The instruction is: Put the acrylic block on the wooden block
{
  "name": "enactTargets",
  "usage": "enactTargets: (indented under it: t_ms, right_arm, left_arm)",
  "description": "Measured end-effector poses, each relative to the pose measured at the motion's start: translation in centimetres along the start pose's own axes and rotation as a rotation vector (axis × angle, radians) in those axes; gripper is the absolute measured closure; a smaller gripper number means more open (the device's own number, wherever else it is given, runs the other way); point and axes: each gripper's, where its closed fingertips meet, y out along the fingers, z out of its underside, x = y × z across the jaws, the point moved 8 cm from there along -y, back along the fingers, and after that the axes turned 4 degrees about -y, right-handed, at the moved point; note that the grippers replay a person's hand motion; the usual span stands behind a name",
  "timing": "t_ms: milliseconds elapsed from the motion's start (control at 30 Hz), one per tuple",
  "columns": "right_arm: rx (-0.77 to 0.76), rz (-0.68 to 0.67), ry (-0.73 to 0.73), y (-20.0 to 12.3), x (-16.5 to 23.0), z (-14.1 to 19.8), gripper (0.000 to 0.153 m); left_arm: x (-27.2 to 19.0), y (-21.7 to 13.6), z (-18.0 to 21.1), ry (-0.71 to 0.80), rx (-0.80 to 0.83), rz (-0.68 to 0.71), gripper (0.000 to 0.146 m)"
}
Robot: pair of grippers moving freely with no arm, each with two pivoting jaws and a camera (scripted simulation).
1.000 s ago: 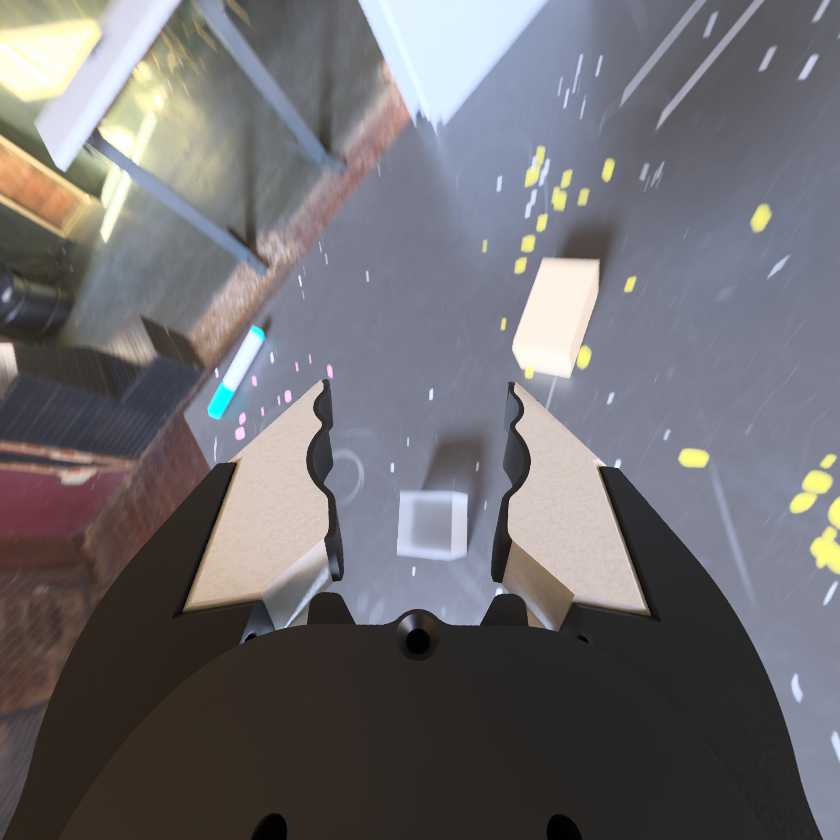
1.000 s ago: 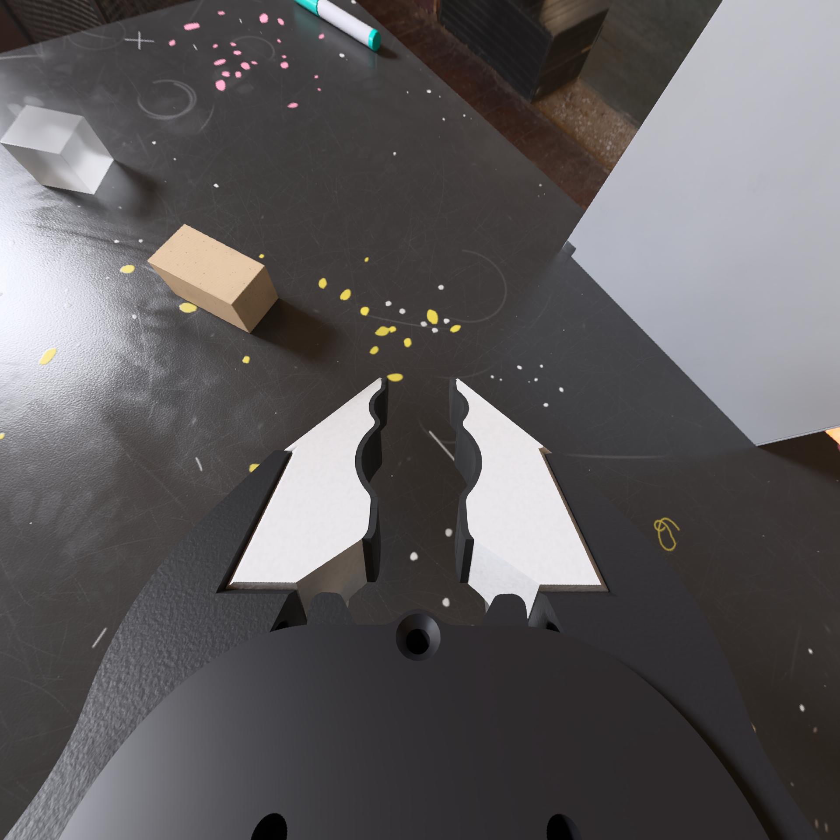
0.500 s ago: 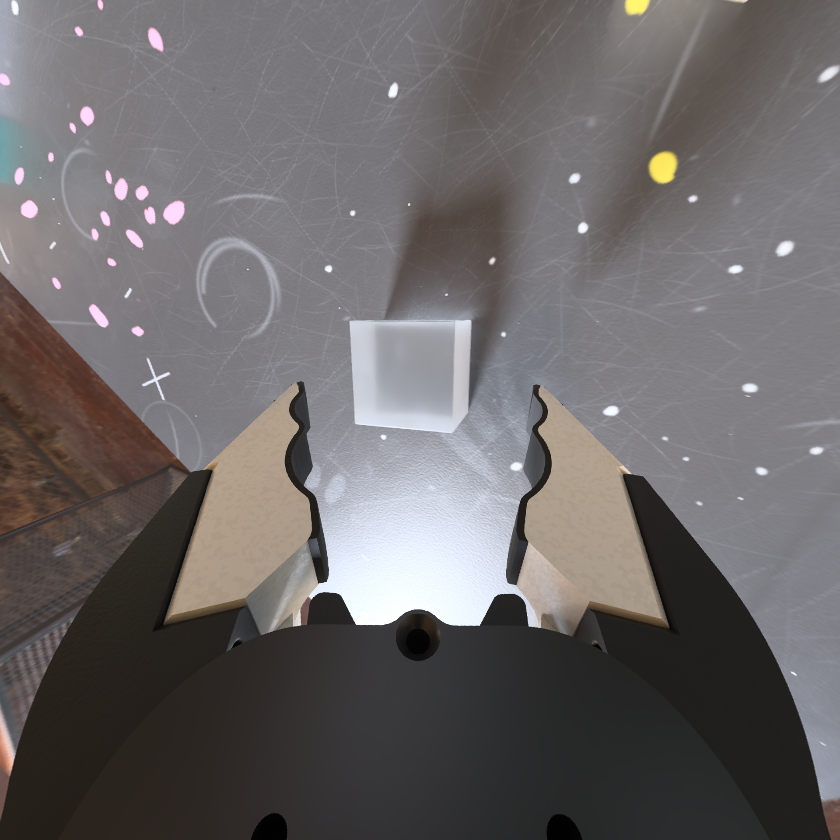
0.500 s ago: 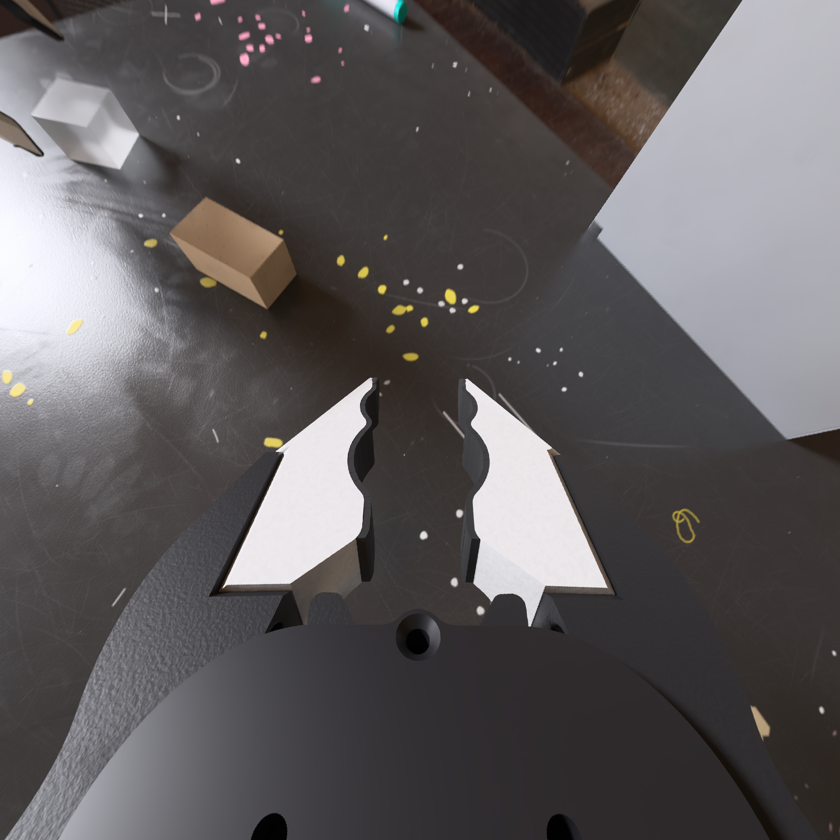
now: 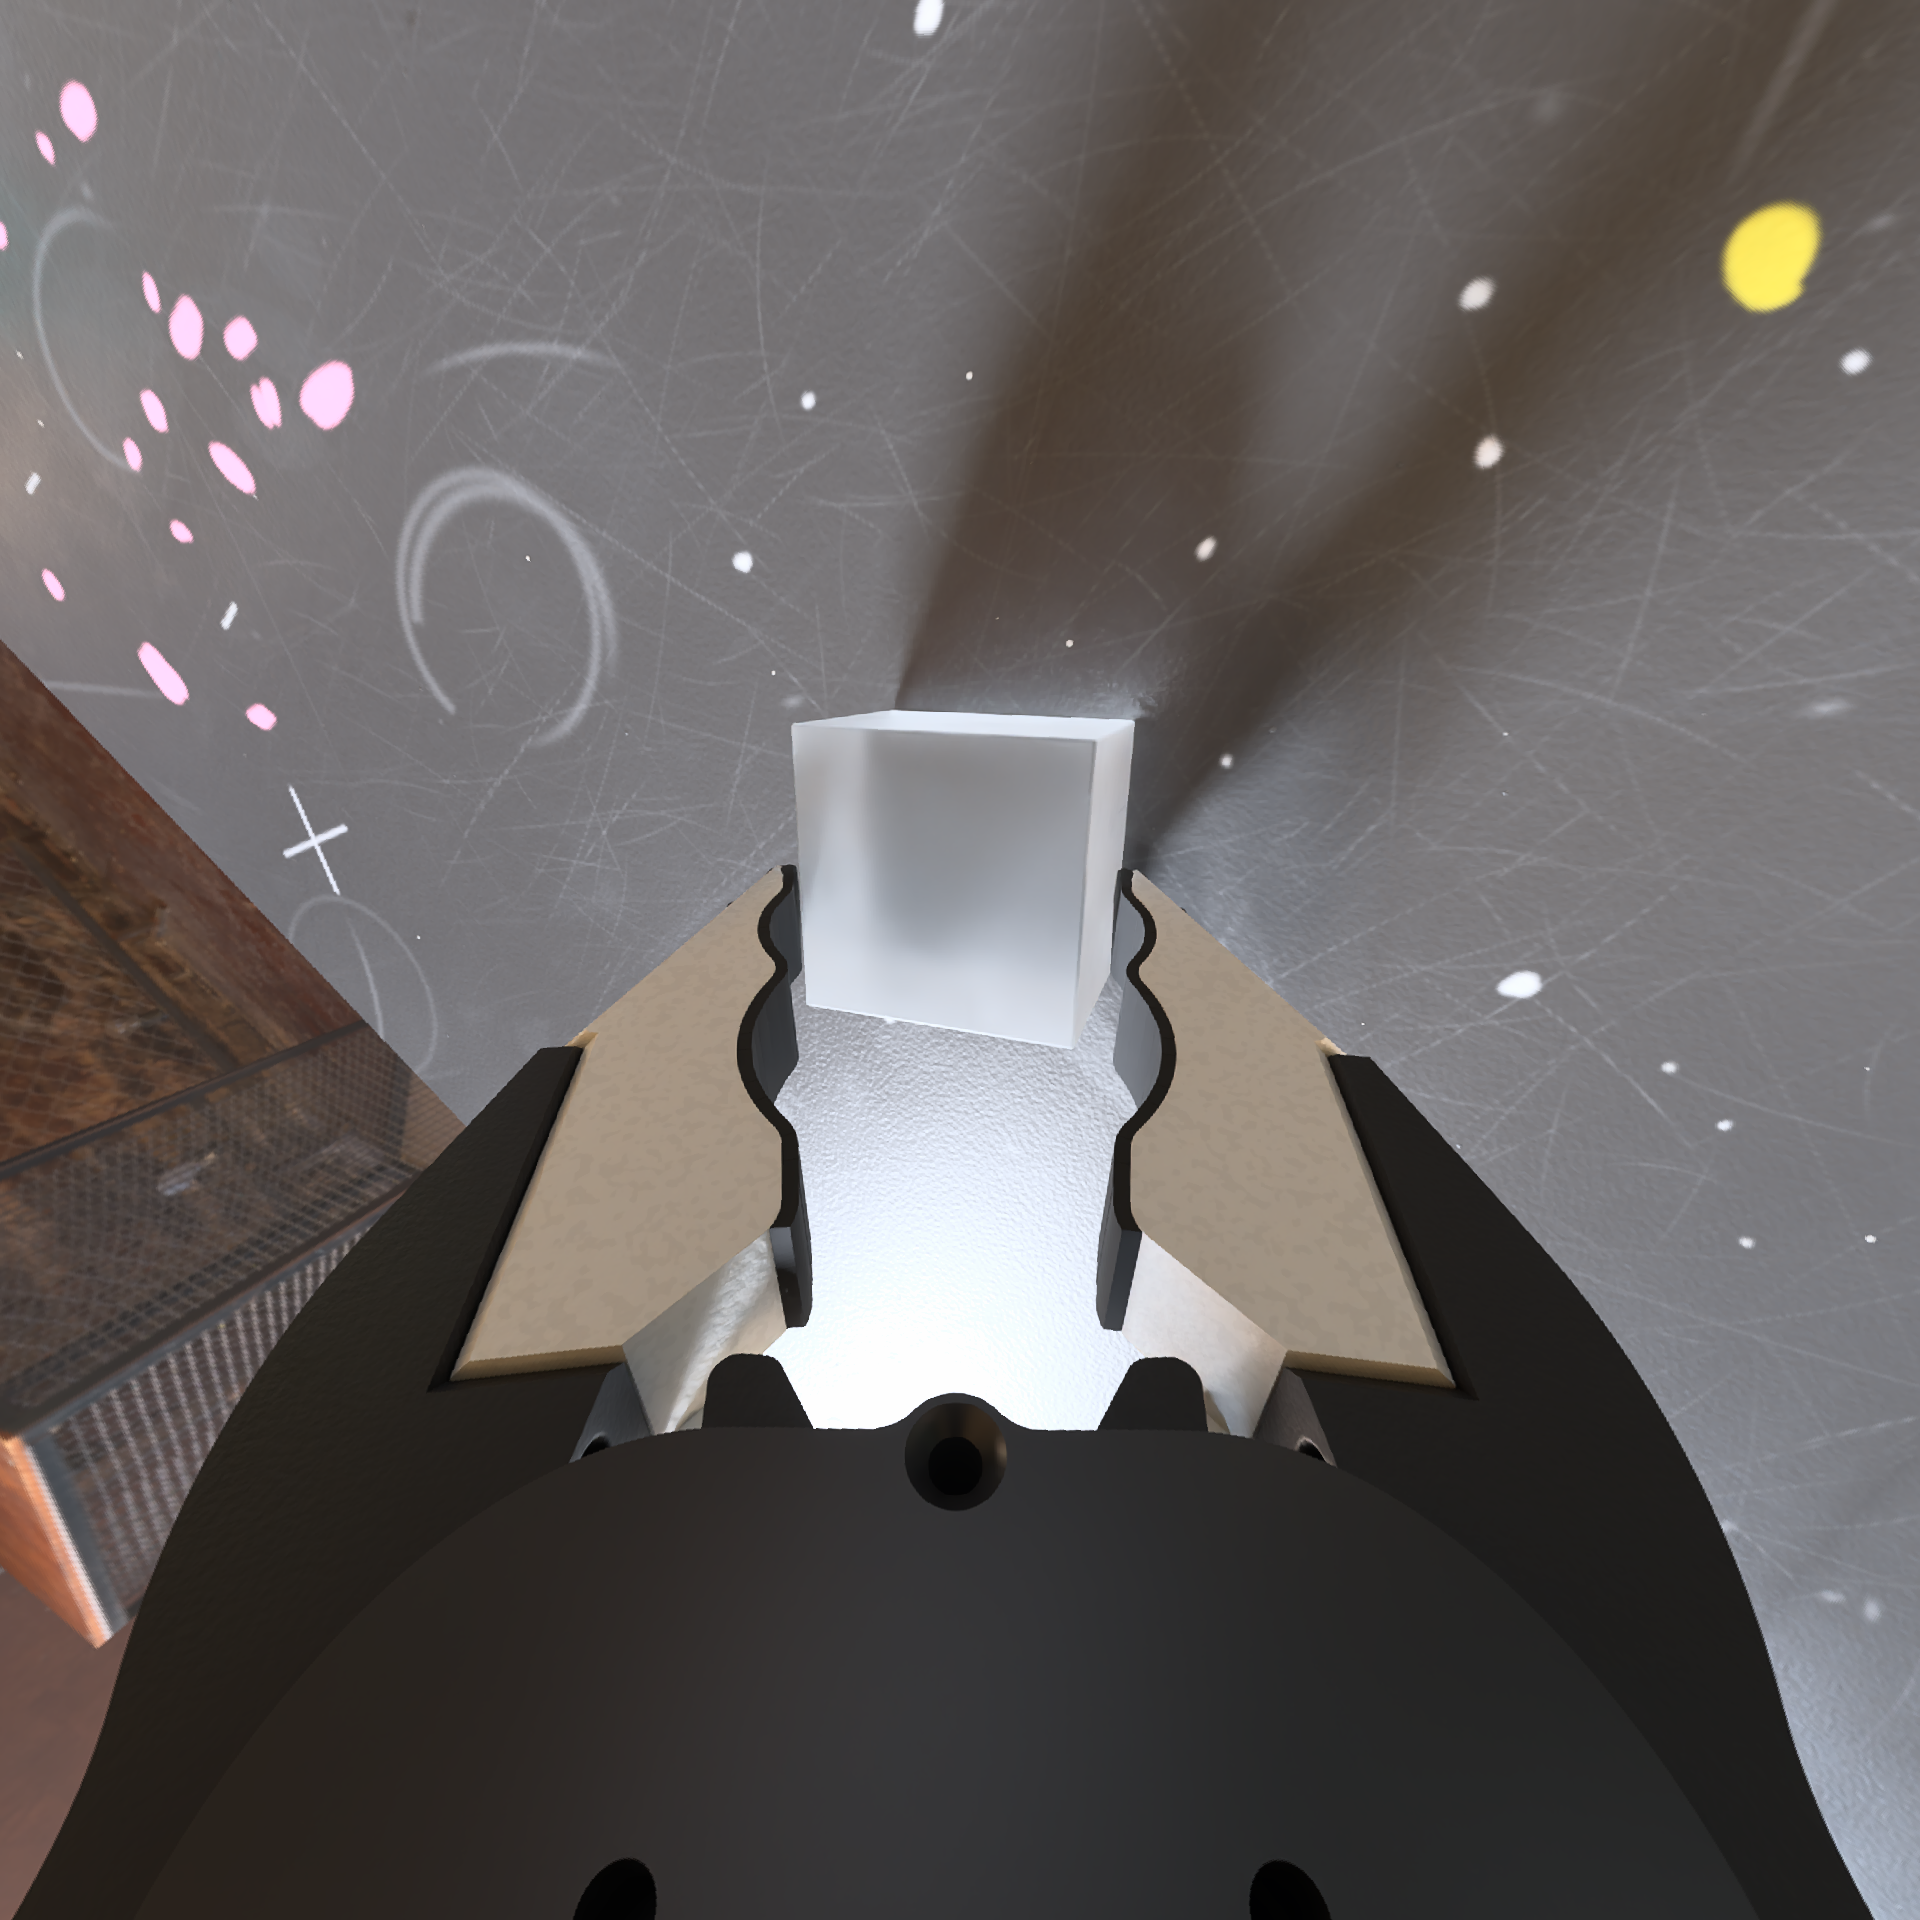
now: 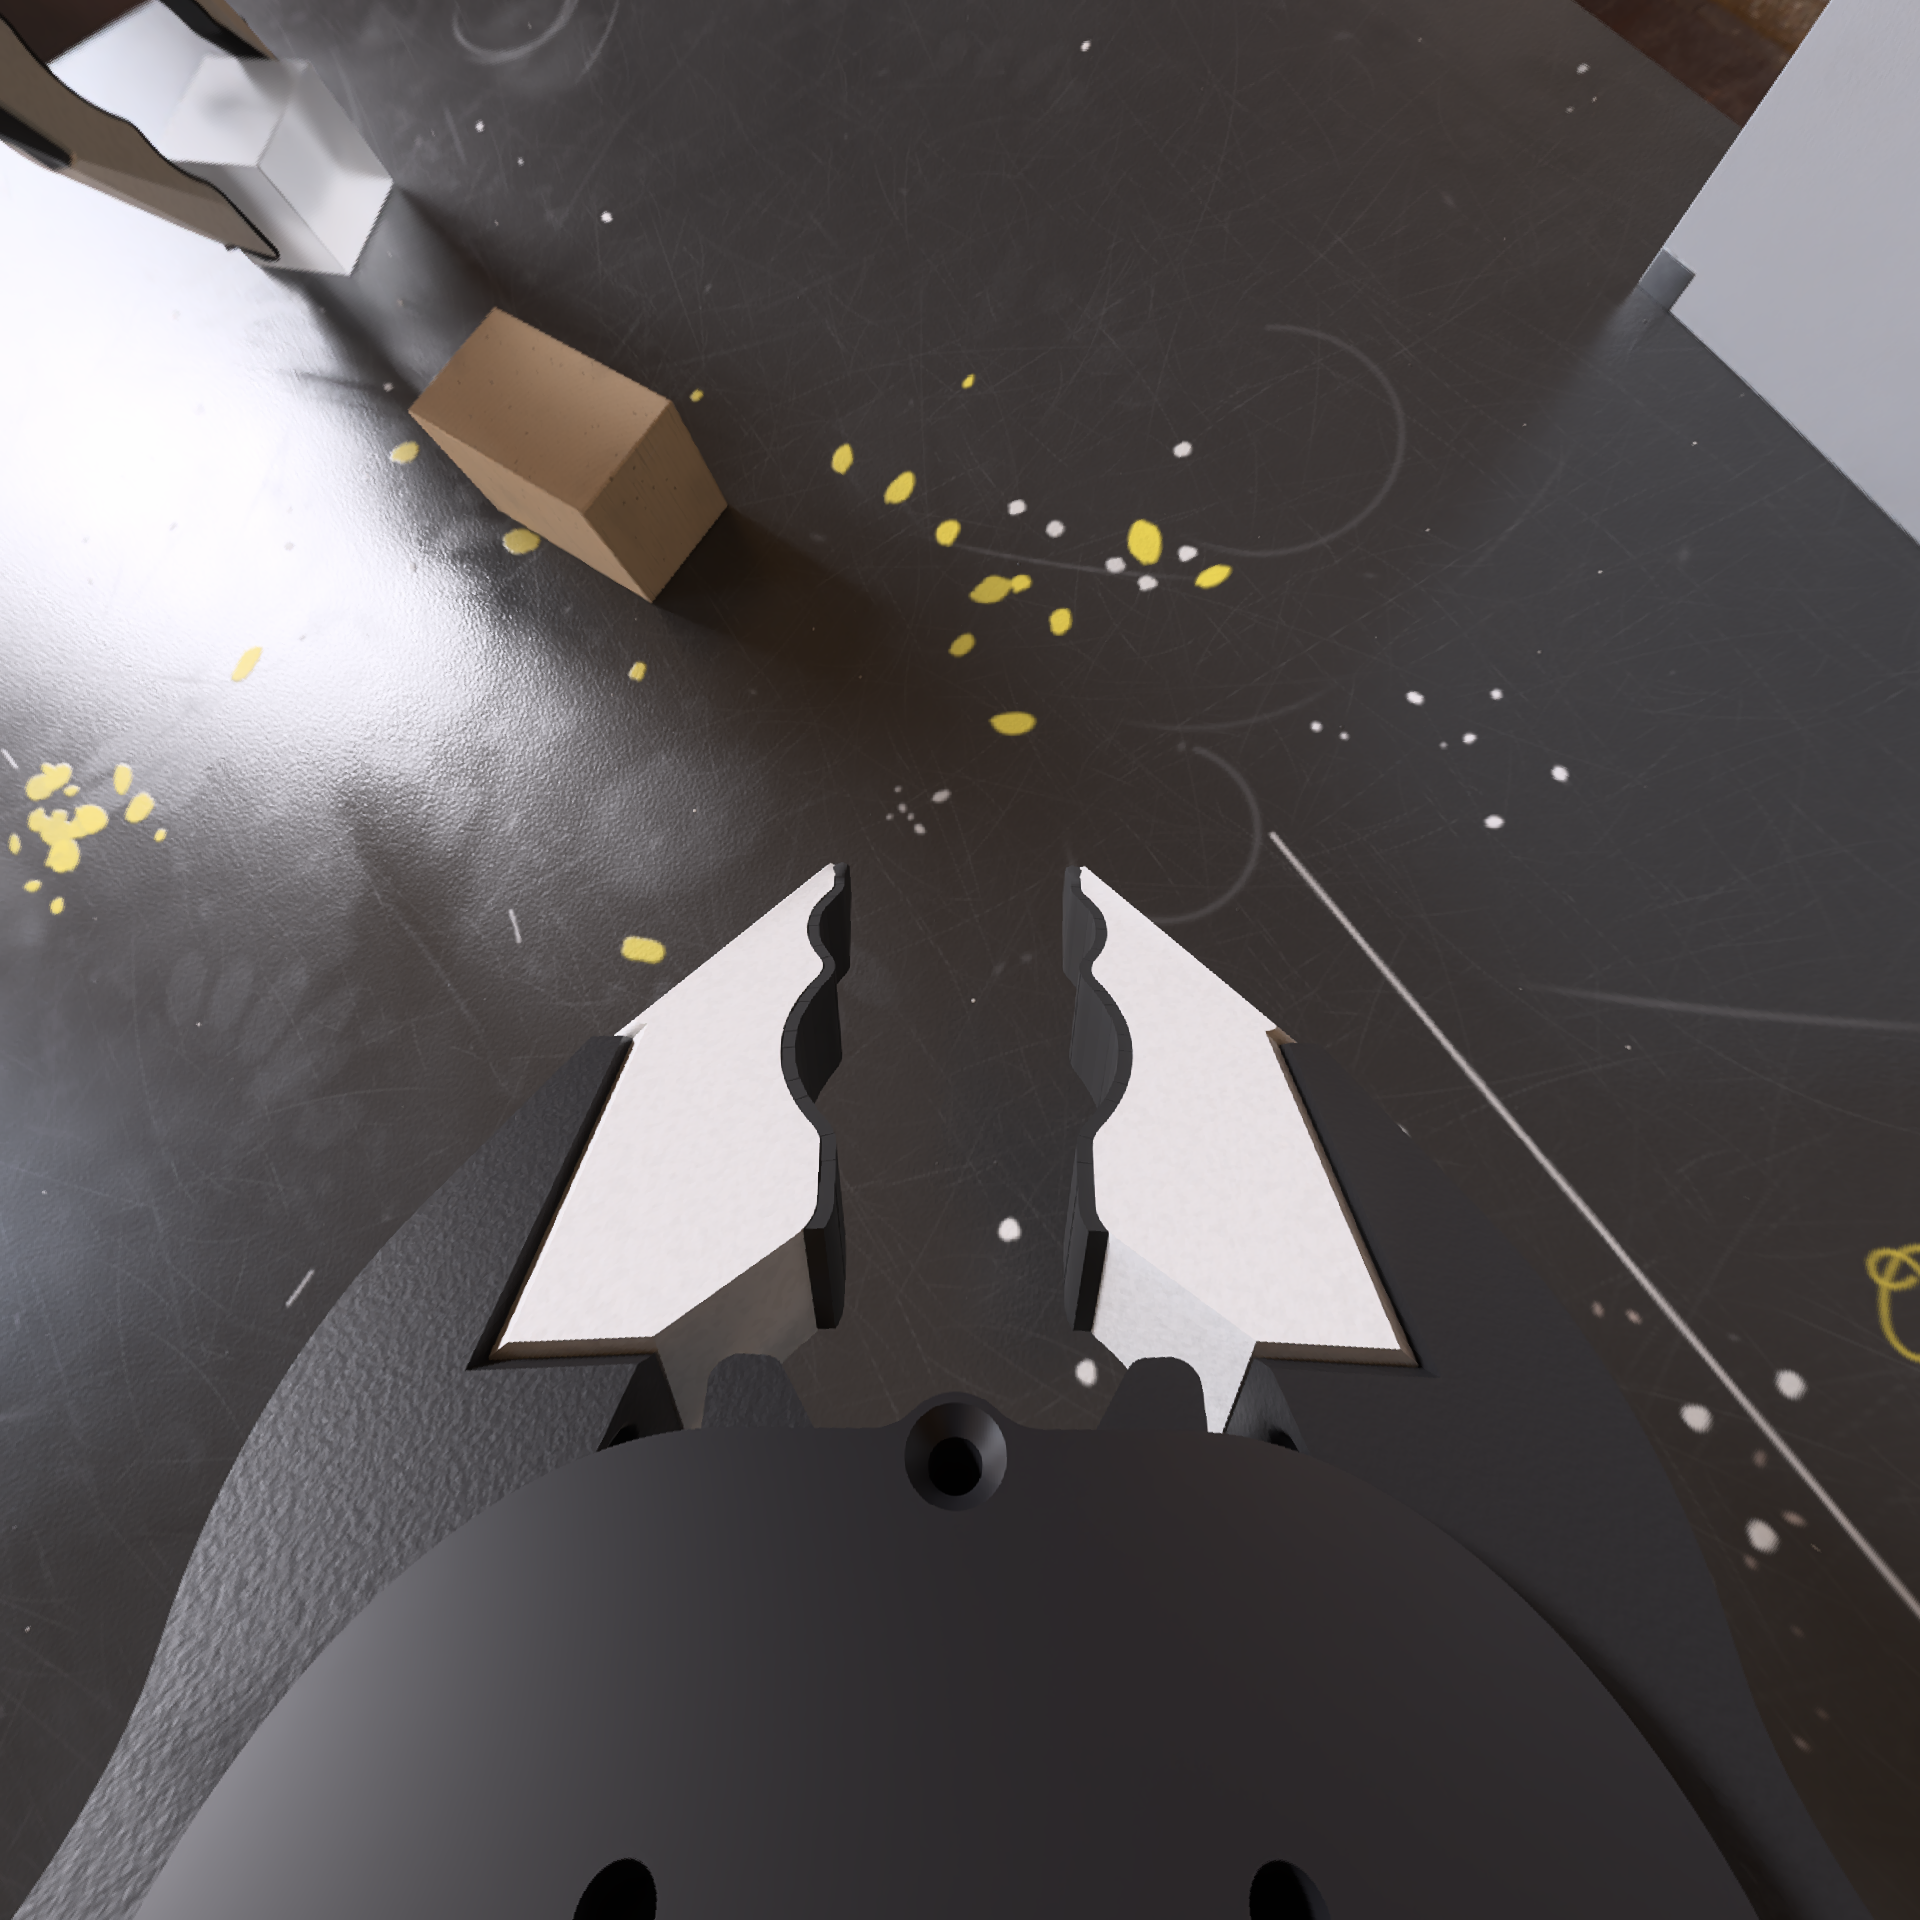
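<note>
The left gripper [image 5: 956, 883] is showing a broad matte black rounded body with a small round screw hole at its centre and two dark oval holes near the lower edge. Its two fingers [image 5: 634, 1153] are wearing tan, speckled, arrow-shaped panels edged with wavy black pads. The right gripper [image 6: 956, 883] is showing the same black, slightly textured shell, its fingers [image 6: 707, 1143] carrying white panels instead.
</note>
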Motion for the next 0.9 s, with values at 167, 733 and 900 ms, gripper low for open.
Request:
enactTargets:
  t_ms: [167, 733, 900]
  right_arm:
    - [-0.022, -0.019, 0.011, 0.8, -0.5, 0.2, 0.112]
    - [0.017, -0.045, -0.049, 0.9, 0.6, 0.2, 0.112]
    - [0.056, -0.056, -0.055, 1.7, 0.6, 0.3, 0.112]
  left_arm:
    - [-1.4, -2.8, -2.8, 0.044, -0.121, 0.007, 0.086]
    - [-9.6, -5.1, -17.1, 0.32, -0.186, 0.075, 0.086]
    - [-9.7, -4.8, -17.6, 0.319, -0.171, 0.085, 0.086]
